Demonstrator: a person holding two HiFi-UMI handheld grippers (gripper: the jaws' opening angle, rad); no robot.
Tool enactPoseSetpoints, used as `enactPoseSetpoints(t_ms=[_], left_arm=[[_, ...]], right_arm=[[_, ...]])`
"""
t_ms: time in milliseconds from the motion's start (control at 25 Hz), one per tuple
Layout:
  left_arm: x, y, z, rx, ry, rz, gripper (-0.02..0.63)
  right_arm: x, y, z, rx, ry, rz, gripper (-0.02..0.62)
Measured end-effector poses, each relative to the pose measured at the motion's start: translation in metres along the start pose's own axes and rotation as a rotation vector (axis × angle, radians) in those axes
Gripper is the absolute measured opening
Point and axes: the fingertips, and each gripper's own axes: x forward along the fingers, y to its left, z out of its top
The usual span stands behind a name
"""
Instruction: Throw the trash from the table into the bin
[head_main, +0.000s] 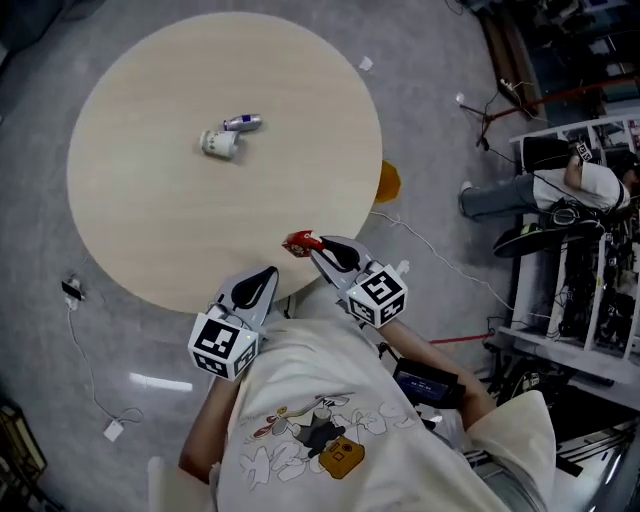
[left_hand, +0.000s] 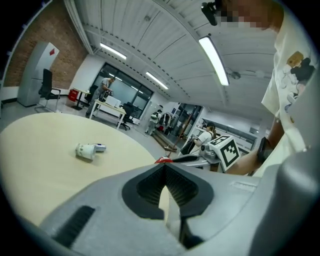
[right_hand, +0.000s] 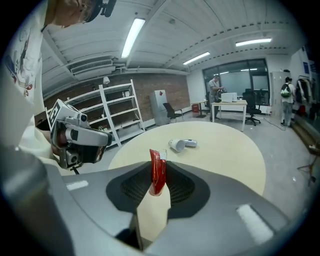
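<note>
We see both grippers close in front of the person's white T-shirt (head_main: 330, 400), at the near edge of the round, pale wooden table (head_main: 150, 230). The left gripper (head_main: 268, 273) slants up and to the right in the head view, with its tip at the table's rim and its marker cube back toward the body. Its jaws are pressed together with nothing between them. The right gripper (head_main: 316, 246) slants up and to the left, so the two tips lean toward each other without touching. Its tip reaches just over the rim, and the right forearm behind it carries a dark wrist device (head_main: 428, 382).

The right gripper is clenched on a red wrapper (right_hand: 158, 172). In the right gripper view we see a thin, glossy strip standing upright between the ribbed pads, with a paler patch at its top corner. In the head view it sticks out past the tip as a small crumpled red scrap, above the table's near edge.

Well away, toward the far side of the table, a white paper cup (head_main: 219, 143) lies on its side. Just beside it lies a small silvery can (head_main: 243, 122).
</note>
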Motion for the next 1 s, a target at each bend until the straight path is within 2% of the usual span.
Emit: enactPoseSetpoints(t_ms=[200,520,720,1000], left_arm=[[0.022,-0.009,-0.001,0.029,0.043,-0.037,0.005],[0.056,-0.022,-0.001,0.030,0.064,-0.022,0.005],[0.103,-0.037,0.011,0.025,0.079,-0.015,0.005],[0.195,-0.058,0.030,0.020,0.113,-0.031,0.005]], right_arm=[[-0.018,-0.023,-0.004,0.058,-0.039,-0.054,0.091],[-0.031,-0.054,-0.007,0.086,-0.053,-0.037,0.091],[-0.049,-0.103,-0.001,0.108,-0.061,-0.038,0.091],[-0.081,-0.191,-0.005,0.150,-0.064,-0.060,0.091]])
